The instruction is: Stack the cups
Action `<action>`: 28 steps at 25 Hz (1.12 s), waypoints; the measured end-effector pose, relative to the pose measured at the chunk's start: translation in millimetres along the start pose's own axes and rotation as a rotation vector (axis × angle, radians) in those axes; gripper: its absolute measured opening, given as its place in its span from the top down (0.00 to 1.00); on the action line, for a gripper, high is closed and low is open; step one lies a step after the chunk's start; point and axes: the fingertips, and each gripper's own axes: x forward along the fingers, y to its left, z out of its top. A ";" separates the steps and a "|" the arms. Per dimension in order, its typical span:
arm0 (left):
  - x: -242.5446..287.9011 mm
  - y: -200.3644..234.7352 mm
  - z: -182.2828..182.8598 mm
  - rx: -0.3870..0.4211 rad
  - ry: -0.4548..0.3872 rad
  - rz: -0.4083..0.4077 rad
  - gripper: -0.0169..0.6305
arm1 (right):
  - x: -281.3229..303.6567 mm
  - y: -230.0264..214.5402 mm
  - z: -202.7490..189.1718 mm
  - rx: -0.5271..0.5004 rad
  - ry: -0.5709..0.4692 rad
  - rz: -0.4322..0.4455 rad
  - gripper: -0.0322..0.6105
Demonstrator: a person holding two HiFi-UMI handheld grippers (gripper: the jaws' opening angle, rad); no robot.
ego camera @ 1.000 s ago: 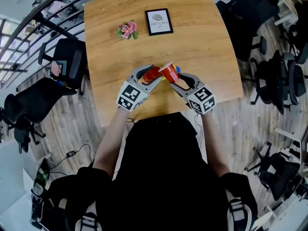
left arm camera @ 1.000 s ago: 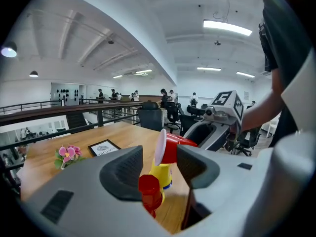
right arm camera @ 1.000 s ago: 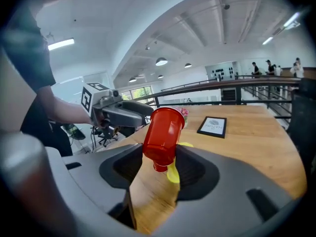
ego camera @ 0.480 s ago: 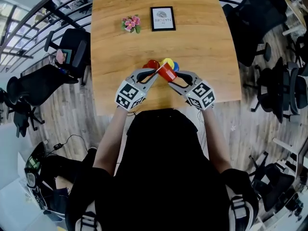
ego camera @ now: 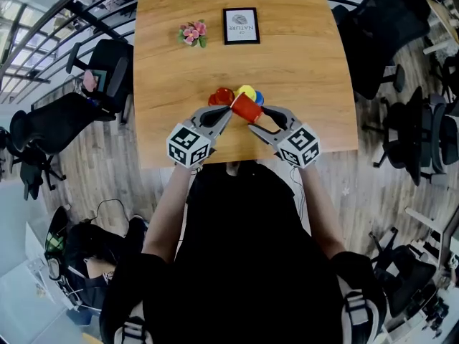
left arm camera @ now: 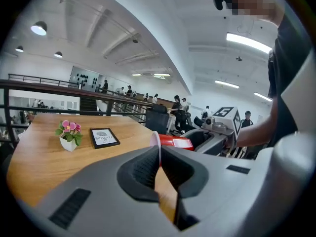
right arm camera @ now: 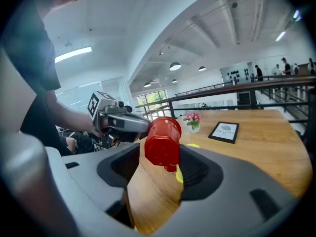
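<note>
A red cup [ego camera: 247, 108] hangs on its side above the table's near edge, between both grippers. My left gripper [ego camera: 231, 109] has just closed and is shut on the cup's rim [left arm camera: 158, 144], with the cup body [left arm camera: 177, 142] stretching away to the right. My right gripper [ego camera: 253, 116] has the cup's base end [right arm camera: 162, 139] between its jaws. Those jaws have just been opening, and a gap shows beside the cup in the right gripper view [right arm camera: 162, 158]. Another red cup [ego camera: 220, 96], a yellow one [ego camera: 246, 92] and a blue one [ego camera: 259, 98] sit on the table just beyond.
A wooden table [ego camera: 301, 63] carries a small pot of pink flowers [ego camera: 191, 33] and a framed picture [ego camera: 240, 25] at its far side. Office chairs [ego camera: 100, 84] stand around it on both sides. A railing [right arm camera: 237, 90] runs behind.
The left jaws, open a second ago, have shut on the held cup's rim. The right jaws stand a little wider around the cup. Both hands have shifted slightly.
</note>
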 end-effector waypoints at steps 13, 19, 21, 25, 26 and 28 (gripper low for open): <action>-14.9 24.8 19.4 -0.179 -0.131 -0.024 0.93 | 20.2 -4.6 34.9 0.142 -0.290 -0.071 0.56; -22.1 30.0 21.3 -0.191 -0.130 -0.070 0.93 | 25.7 -1.8 50.3 0.181 -0.335 -0.112 0.56; -23.0 32.5 22.2 -0.194 -0.127 -0.088 0.93 | 27.4 -1.9 54.1 0.221 -0.366 -0.127 0.55; -23.0 37.7 24.0 -0.202 -0.114 -0.126 0.93 | 30.2 -2.9 60.5 0.288 -0.421 -0.159 0.55; -23.1 39.0 23.8 -0.204 -0.108 -0.137 0.93 | 31.2 -2.9 61.8 0.303 -0.434 -0.166 0.55; -23.8 41.4 22.6 -0.208 -0.099 -0.162 0.93 | 33.6 -2.7 63.7 0.333 -0.462 -0.178 0.55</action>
